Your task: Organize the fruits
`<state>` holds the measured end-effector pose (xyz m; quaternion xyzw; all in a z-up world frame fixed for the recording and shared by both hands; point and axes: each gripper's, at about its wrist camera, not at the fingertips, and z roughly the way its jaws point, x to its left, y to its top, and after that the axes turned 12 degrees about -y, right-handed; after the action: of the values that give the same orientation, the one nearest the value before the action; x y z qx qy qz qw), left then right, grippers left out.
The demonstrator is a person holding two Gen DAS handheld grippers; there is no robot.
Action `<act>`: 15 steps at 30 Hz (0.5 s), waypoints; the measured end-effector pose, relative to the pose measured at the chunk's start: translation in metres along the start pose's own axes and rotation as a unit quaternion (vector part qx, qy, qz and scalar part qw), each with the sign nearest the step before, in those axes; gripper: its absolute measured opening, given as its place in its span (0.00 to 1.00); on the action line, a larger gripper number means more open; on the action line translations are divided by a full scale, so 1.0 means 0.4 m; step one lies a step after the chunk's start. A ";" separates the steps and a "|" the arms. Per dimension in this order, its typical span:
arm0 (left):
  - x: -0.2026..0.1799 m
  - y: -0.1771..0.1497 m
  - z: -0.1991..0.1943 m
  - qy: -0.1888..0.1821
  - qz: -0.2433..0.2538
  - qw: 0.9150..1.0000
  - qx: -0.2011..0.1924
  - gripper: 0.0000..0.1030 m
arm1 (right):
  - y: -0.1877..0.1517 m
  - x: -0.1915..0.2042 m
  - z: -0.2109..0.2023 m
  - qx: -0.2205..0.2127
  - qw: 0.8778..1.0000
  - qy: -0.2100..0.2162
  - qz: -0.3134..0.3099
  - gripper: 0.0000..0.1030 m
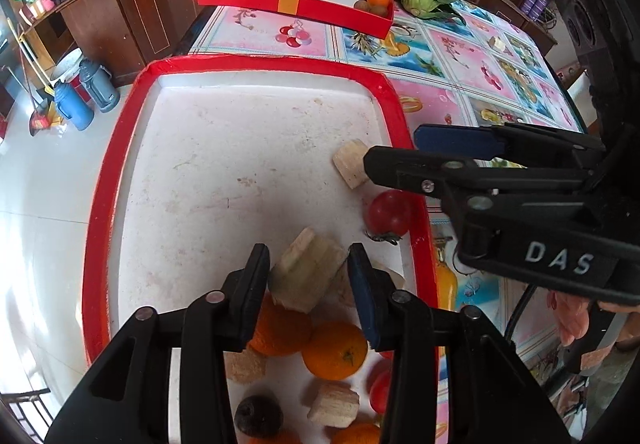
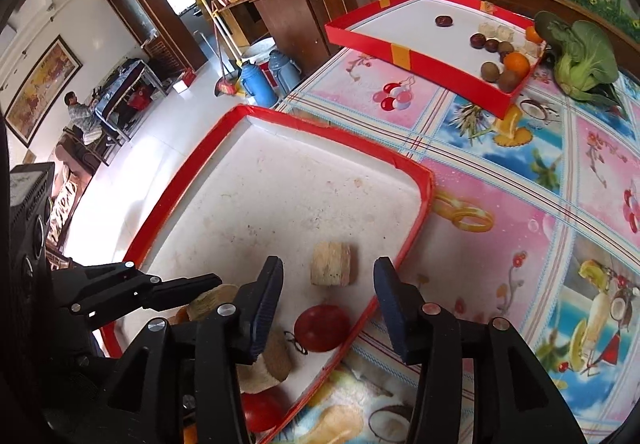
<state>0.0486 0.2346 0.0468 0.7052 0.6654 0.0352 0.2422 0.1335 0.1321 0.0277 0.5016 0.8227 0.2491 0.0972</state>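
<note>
Held in the left gripper (image 1: 308, 276): a pale, tan, ridged chunk of cut fruit (image 1: 306, 274), wedged between the two pads and tilted, long axis running roughly across the jaws, raised above the near end of the large red-rimmed white tray (image 1: 100, 203). Jaws narrow, closed against the chunk on both sides. Beneath and behind it, a heap on the tray floor: two oranges (image 1: 335, 350), more pale chunks, a dark plum-like fruit (image 1: 258, 415).

Right gripper (image 2: 328, 280) spread wide and holding nothing, poised low over the tray's right side. Directly ahead of its jaws, centred between the tips and a little beyond them, a second pale ribbed block (image 2: 331, 263) lying flat on the white floor, long axis across the opening. Just under the jaws, nearer the wrist, a red tomato with green stem (image 2: 322, 328), close to the tray's red rim.

Far off at the table's back, a smaller red box with white floor (image 2: 400, 53) already carrying dark fruits, kiwis, an orange and pale cubes in its right corner; a leafy green vegetable (image 2: 580, 55) beside it. Likely next: carrying the gripped chunk forward to that box, well apart from here. Right gripper nearer the loose block, needing only a short advance before closing.
</note>
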 end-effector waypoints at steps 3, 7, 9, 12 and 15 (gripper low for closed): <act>-0.013 -0.012 -0.029 -0.002 0.000 1.000 -0.007 0.55 | -0.017 -0.006 -0.038 -0.008 1.000 0.000 0.004 0.57; -0.038 -0.035 -0.071 0.006 0.008 1.000 -0.018 0.62 | -0.049 -0.010 -0.089 -0.016 1.000 0.001 0.006 0.64; -0.048 -0.050 -0.090 0.012 0.012 1.000 -0.026 0.68 | -0.073 -0.013 -0.122 -0.021 1.000 0.002 0.008 0.67; -0.062 -0.075 -0.109 0.025 0.018 0.999 -0.032 0.70 | -0.110 -0.017 -0.165 -0.027 1.000 0.000 0.009 0.70; -0.068 -0.102 -0.120 0.021 0.012 0.999 -0.031 0.70 | -0.153 -0.018 -0.204 -0.030 1.000 0.001 0.008 0.71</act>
<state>-0.0100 0.2227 0.0806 0.7045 0.6602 0.0735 0.2499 0.0557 0.0776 0.0658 0.5045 0.8110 0.2753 0.1091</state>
